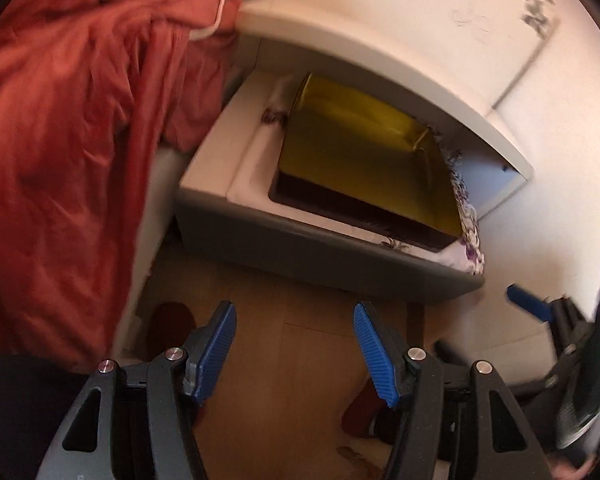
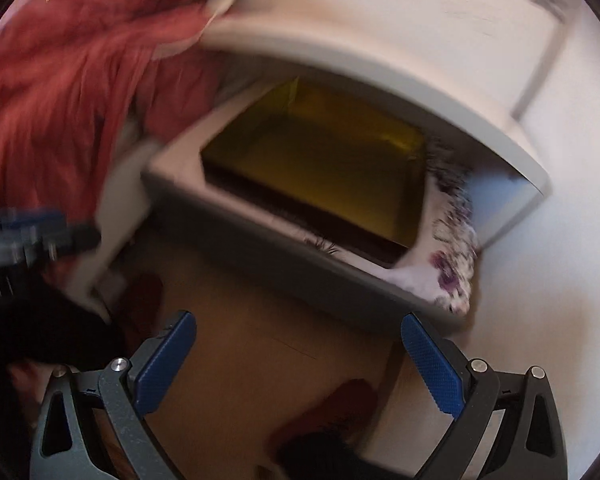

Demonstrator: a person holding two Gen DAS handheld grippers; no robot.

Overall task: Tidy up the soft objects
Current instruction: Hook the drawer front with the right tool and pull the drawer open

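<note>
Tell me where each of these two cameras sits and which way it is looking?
Left wrist: on the left gripper, looking steeply down at an open drawer, red blanket and floor; its open fingers and the right gripper show.
Right wrist: on the right gripper, aimed likewise; its open fingers and the left gripper show.
Shared: drawer, yellow box, floral cloth, blanket.

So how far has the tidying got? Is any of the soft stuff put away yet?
Barely started, by the look of it. Done: nothing obvious, beyond a floral cloth lying in the open drawer under a yellow-lined box. In hand: nothing; the left gripper and right gripper are both open and empty above the floor. Left: the red blanket hangs loose beside the drawer.
</note>
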